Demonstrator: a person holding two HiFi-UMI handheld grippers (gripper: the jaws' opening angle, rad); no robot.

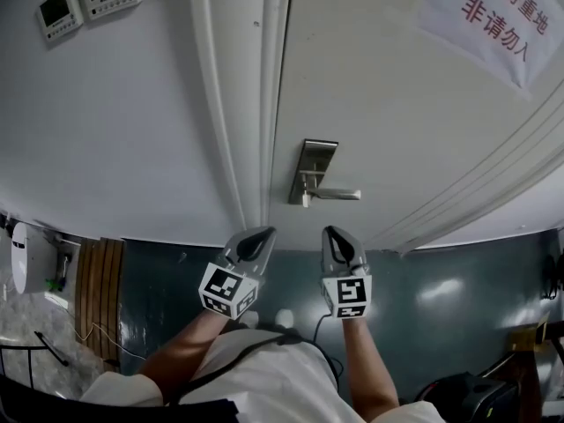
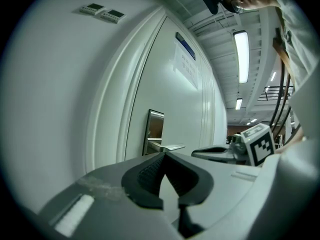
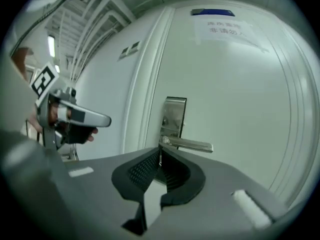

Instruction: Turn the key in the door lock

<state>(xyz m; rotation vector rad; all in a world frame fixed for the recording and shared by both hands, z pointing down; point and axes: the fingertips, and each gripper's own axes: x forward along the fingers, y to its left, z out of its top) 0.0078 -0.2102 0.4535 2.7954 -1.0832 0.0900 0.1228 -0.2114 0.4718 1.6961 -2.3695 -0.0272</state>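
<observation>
A steel lock plate [image 1: 313, 167] with a lever handle [image 1: 339, 194] sits on the white door [image 1: 397, 104]. A small pale piece [image 1: 306, 200] shows just under the lever; I cannot tell whether it is the key. My left gripper [image 1: 264, 233] and my right gripper [image 1: 333, 232] hang side by side below the lock, apart from the door, both shut with nothing between the jaws. In the right gripper view the gripper [image 3: 160, 152] points at the lock plate [image 3: 174, 115] and lever [image 3: 190, 144]. The left gripper view has its gripper [image 2: 164, 154] beside the lock plate [image 2: 154, 128].
The door frame [image 1: 256, 104] runs left of the lock, with bare white wall beyond it. Two wall control panels [image 1: 60, 9] hang at the upper left. A paper notice [image 1: 493, 16] is stuck on the door's upper right. A slatted wooden piece [image 1: 97, 280] stands at the lower left.
</observation>
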